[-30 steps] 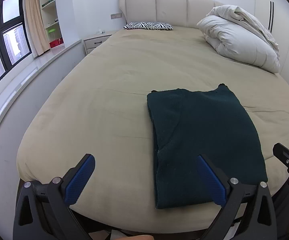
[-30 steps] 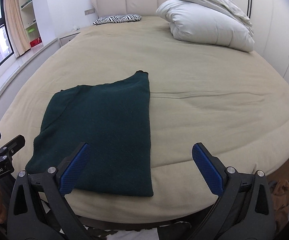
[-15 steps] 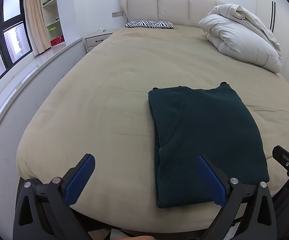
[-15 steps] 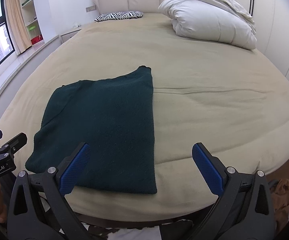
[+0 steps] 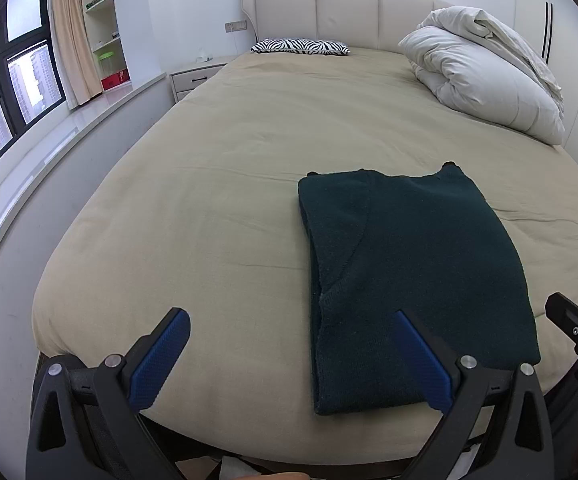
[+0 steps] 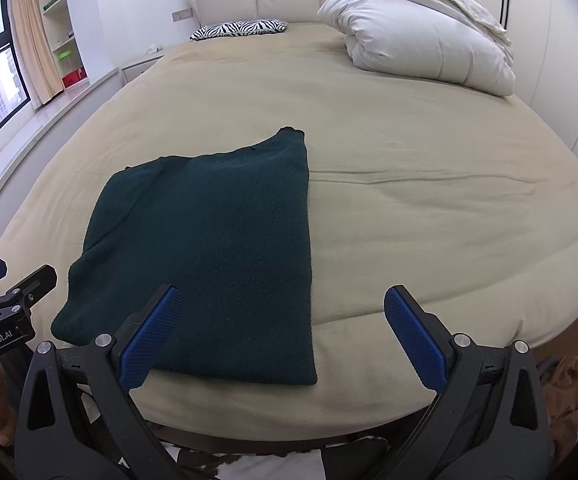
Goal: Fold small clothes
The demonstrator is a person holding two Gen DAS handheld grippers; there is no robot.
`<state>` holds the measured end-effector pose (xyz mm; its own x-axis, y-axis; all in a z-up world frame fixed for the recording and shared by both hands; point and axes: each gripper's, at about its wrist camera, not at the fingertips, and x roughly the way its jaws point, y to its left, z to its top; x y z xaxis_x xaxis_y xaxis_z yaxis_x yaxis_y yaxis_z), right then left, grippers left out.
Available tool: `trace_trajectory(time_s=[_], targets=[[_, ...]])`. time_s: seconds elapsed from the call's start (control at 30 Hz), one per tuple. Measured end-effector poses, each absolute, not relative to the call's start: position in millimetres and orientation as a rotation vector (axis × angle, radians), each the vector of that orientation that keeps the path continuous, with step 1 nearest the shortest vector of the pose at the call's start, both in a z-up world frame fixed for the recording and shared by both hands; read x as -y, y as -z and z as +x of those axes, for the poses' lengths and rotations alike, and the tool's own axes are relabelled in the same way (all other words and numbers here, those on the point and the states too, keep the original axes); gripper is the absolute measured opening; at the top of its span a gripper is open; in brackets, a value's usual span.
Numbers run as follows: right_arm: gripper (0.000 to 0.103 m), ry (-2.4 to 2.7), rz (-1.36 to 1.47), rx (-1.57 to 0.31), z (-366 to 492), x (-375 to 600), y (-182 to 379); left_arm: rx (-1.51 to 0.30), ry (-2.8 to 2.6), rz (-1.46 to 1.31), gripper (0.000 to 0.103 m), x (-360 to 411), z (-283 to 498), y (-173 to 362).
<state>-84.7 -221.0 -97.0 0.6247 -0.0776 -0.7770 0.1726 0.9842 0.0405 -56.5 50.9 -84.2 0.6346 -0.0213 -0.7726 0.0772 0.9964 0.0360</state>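
Observation:
A dark green knitted garment [image 5: 405, 272] lies folded flat in a rectangle near the front edge of the beige bed [image 5: 229, 184]; it also shows in the right wrist view [image 6: 213, 256]. My left gripper [image 5: 289, 354] is open and empty, held above the bed's front edge, just left of the garment's near end. My right gripper [image 6: 283, 338] is open and empty, held above the garment's near right corner. Each gripper shows at the edge of the other's view.
A folded white duvet [image 5: 485, 84] lies at the bed's far right. A zebra-print pillow [image 5: 301, 46] lies by the headboard. A nightstand [image 5: 197, 78] and a window ledge [image 5: 49, 144] run along the left. A wardrobe wall [image 6: 561, 40] stands on the right.
Both grippers have drawn back and lifted slightly from the garment, staying open. The garment has not moved.

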Motion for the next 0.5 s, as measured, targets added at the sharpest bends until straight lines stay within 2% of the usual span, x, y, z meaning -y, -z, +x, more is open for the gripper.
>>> trace_trajectory(time_s=[0.5], targets=[[0.103, 0.144, 0.115, -0.888, -85.0, 219.6, 96.9, -0.883, 0.056, 0.067, 0.103, -50.2, -56.4, 84.5]])
